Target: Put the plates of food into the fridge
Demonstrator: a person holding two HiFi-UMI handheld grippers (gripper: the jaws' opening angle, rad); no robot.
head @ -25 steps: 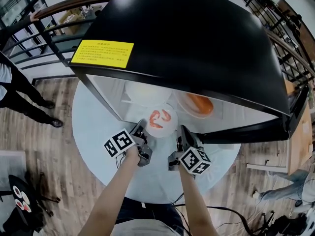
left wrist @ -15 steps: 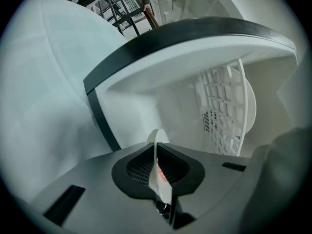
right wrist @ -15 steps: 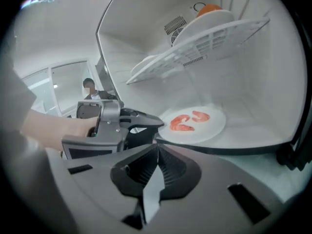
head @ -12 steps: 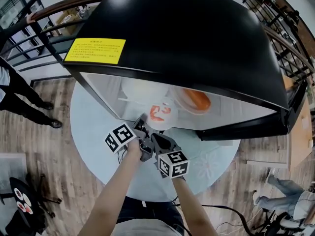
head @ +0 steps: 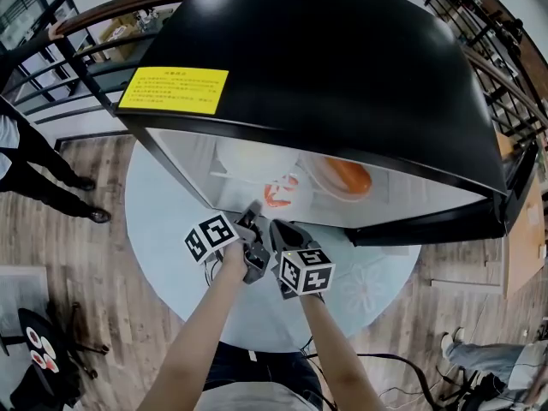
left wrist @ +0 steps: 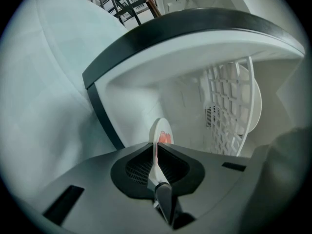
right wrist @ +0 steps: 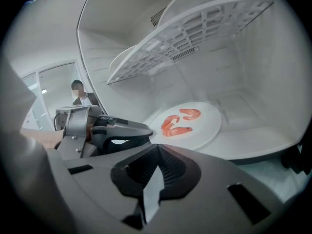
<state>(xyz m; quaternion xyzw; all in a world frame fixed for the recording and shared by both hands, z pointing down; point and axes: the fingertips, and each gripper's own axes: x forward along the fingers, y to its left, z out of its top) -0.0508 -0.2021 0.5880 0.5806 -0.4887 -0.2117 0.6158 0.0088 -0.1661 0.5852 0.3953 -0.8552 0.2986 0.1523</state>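
A white plate of shrimps (head: 278, 193) (right wrist: 187, 123) lies on the floor of the open fridge (head: 325, 67). My left gripper (head: 254, 216) (left wrist: 155, 147) is shut on its near rim, and the plate (left wrist: 161, 132) shows edge-on between the jaws. Just right of it, my right gripper (head: 276, 229) (right wrist: 156, 150) is shut with nothing between its jaws, pointing into the fridge. Its view shows the left gripper (right wrist: 139, 129) at the plate's edge. A plate of orange food (head: 342, 178) sits inside on the right.
The fridge stands on a round pale table (head: 171, 221) with its black door (head: 428, 225) open at the right. A white rack shelf (right wrist: 195, 28) (left wrist: 229, 106) carries another white plate (head: 253, 157). A person's legs (head: 34, 169) stand at the far left, by a railing.
The right gripper has swung left from the plate's right side and now sits close beside the left gripper. The plate of shrimps has slid deeper into the fridge.
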